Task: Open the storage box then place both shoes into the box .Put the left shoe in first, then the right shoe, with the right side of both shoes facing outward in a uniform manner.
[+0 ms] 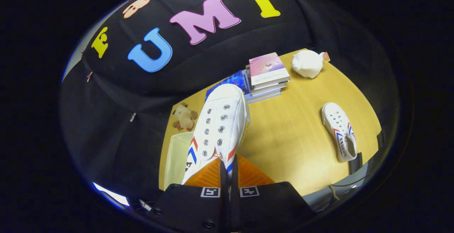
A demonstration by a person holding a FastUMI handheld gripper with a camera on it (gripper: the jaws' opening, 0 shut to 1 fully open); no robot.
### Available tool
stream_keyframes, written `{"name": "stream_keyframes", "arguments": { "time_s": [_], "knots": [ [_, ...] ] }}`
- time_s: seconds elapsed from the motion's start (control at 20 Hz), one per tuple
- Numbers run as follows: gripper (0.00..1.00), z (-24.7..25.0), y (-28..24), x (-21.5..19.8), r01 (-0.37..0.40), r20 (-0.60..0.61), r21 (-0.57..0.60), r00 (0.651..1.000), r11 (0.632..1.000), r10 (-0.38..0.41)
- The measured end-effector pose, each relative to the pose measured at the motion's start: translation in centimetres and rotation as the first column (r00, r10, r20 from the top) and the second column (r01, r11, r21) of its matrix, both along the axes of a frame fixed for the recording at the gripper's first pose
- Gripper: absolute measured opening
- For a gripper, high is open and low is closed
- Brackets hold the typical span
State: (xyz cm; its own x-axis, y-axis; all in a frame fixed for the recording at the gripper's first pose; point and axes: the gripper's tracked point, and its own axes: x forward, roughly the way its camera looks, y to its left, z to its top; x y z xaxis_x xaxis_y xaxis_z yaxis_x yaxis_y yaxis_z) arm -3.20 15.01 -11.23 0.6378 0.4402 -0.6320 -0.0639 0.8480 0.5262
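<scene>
My gripper point(228, 171) is shut on a white canvas shoe point(218, 126), both orange fingers point(207, 176) pressed on its heel end. The shoe has red and blue stripes and metal eyelets, and it hangs in the air with its toe pointing away from me. Below it, on the left, shows the pale wall of the open storage box point(175, 155). The second white shoe point(339, 131) lies on the yellow wooden table point(291, 133) to the right, apart from the gripper, its opening toward me.
A stack of books point(266, 75) stands at the table's far side, with a white stuffed toy point(308, 64) to its right. A small beige plush animal point(184, 117) lies beyond the box. The table's near right edge carries a dark clamp point(355, 162).
</scene>
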Motion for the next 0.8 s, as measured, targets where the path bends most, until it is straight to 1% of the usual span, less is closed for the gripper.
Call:
{"name": "stream_keyframes", "arguments": {
  "time_s": [0.15, 0.3, 0.45, 0.55, 0.8],
  "knots": [
    [0.05, 0.7, 5.7, -1.5, -0.040, -0.004, 0.033, 0.999, 0.999, 0.040],
    [0.05, -0.9, 11.0, -2.9, -0.094, -0.031, 0.042, 0.995, 0.995, 0.095],
    [0.05, -3.7, 15.0, -3.7, -0.128, -0.085, 0.037, 0.988, 0.991, 0.131],
    [0.05, -5.8, 16.4, -3.6, -0.136, -0.119, 0.005, 0.984, 0.991, 0.136],
    [0.05, -11.1, 18.2, -2.7, -0.164, -0.186, -0.119, 0.973, 0.979, 0.140]
  ]
}}
